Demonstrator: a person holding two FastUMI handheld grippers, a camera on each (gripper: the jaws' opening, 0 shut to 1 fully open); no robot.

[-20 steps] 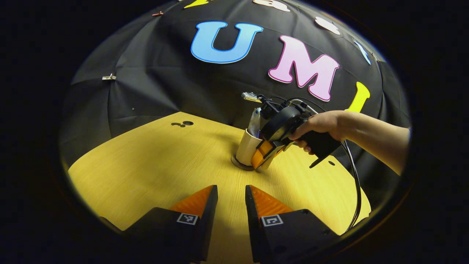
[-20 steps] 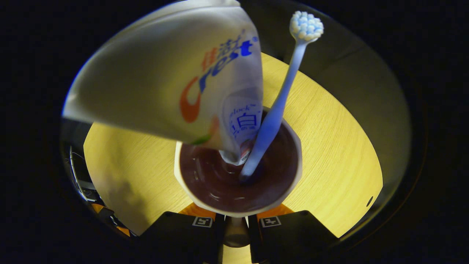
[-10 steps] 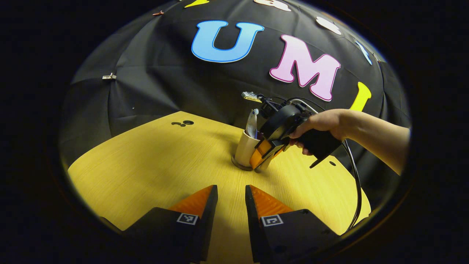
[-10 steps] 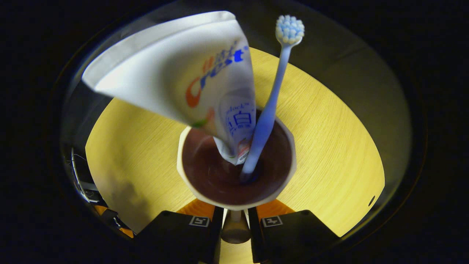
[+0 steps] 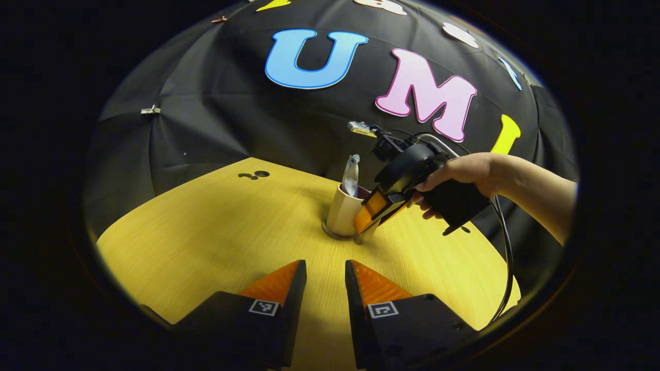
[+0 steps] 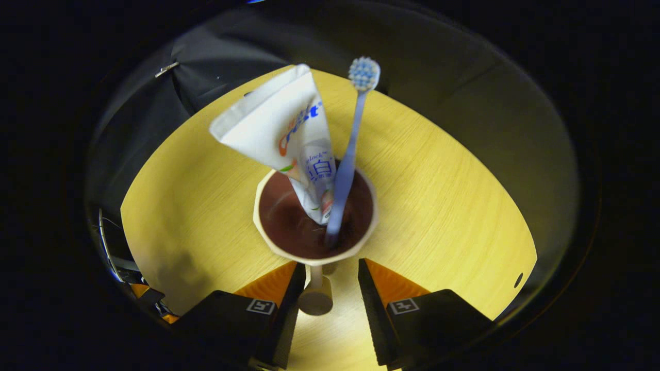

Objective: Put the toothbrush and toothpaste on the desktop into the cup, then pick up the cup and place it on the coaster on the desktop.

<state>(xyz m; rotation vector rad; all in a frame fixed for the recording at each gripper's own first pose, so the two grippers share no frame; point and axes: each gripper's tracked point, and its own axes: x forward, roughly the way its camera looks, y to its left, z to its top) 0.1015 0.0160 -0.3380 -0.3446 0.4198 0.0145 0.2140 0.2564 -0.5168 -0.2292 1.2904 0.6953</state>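
Pretty dim booth: black cloth wall (image 5: 216, 118) all around the back, creased, pinned with a small metal clip (image 5: 151, 110) at upper left. Round-edged light wood desktop (image 5: 216, 237) takes the lower half, lit warm yellow from above, with small dark holes (image 5: 255, 175) near its far edge and another (image 6: 517, 280) lower right

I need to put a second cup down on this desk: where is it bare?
The wide stretch of desktop between the left claw and the cup is bare, as is its left side toward the cloth wall. It is crowded at the cup, where the open right claw flanks its handle.
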